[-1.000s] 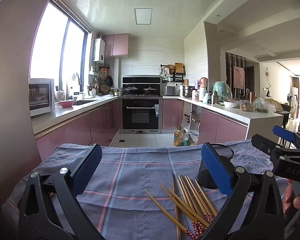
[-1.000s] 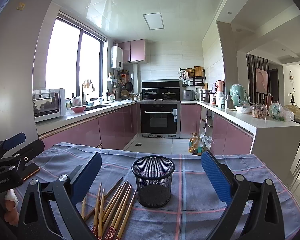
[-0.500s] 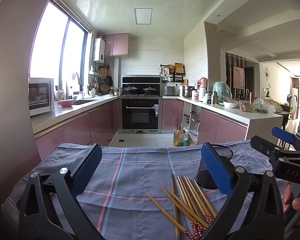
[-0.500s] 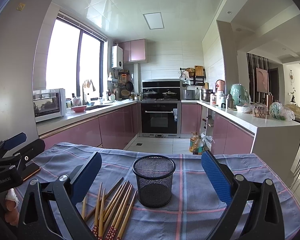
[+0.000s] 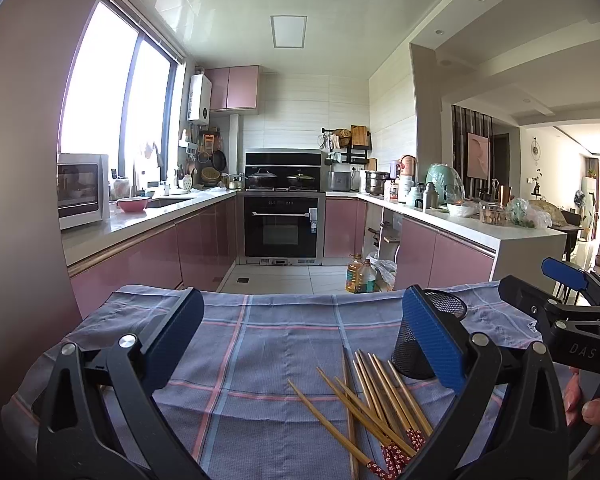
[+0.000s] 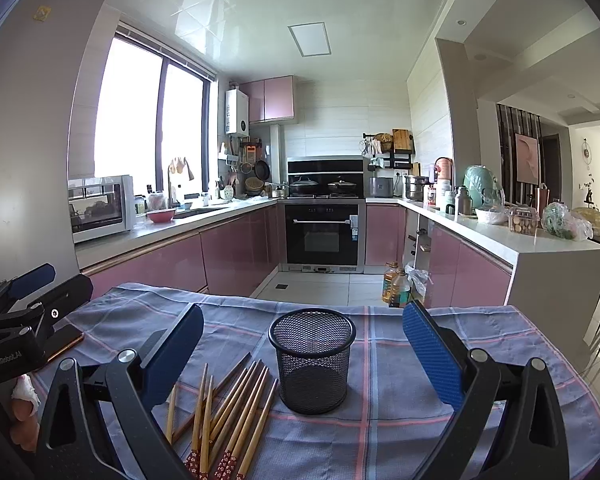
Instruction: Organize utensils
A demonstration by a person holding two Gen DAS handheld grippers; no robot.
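Note:
Several wooden chopsticks [image 6: 228, 412] with red patterned ends lie loose on the checked cloth, just left of an empty black mesh cup [image 6: 312, 364]. In the left wrist view the chopsticks [image 5: 372, 400] lie ahead to the right, and the cup [image 5: 428, 340] is half hidden behind my right finger. My left gripper [image 5: 300, 340] is open and empty above the cloth. My right gripper [image 6: 304, 356] is open and empty, with the cup between its fingers' lines further ahead. Each gripper shows at the edge of the other's view.
The blue-grey checked cloth [image 6: 420, 380] covers the table. A phone-like flat object [image 6: 64, 340] lies at the cloth's left side. Beyond the table's far edge is a kitchen with pink cabinets, an oven [image 6: 322, 236] and oil bottles [image 6: 396, 286] on the floor.
Almost nothing: both views shift very slightly, and both grippers stay open and empty.

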